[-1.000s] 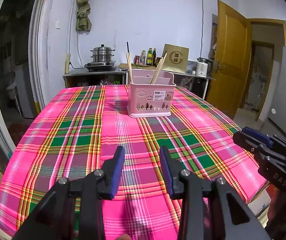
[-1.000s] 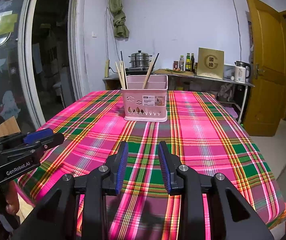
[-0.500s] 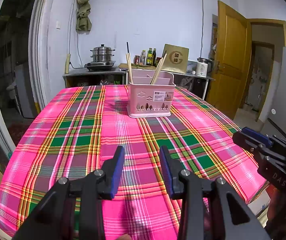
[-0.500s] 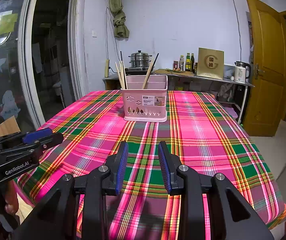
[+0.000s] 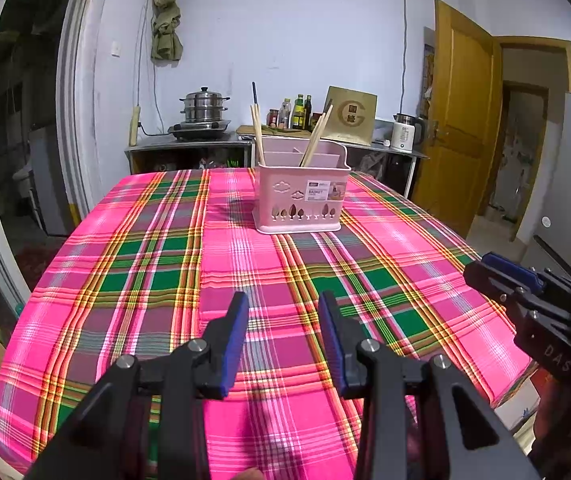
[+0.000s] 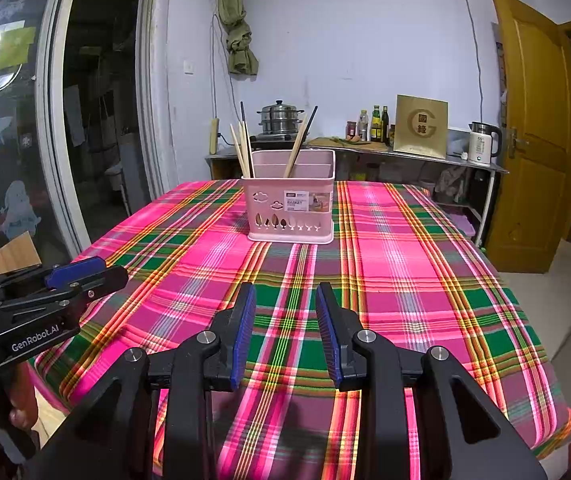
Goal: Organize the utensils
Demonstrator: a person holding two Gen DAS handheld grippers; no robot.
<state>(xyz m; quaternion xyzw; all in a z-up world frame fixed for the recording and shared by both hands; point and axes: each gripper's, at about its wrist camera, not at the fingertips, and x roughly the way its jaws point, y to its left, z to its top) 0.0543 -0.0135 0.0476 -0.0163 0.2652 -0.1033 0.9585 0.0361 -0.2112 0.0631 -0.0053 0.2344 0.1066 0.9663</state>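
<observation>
Chopsticks (image 5: 317,138) are already stood in the pink basket (image 5: 301,196) at upper centre, no loose utensils are seen, and both the left gripper (image 5: 283,312) and right gripper (image 6: 285,300) are held parted, empty.

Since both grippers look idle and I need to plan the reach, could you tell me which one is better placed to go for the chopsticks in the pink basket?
Neither clearly. The left gripper and right gripper are both open, empty and short of the pink basket; the chopsticks stand about centred in each view.
</observation>
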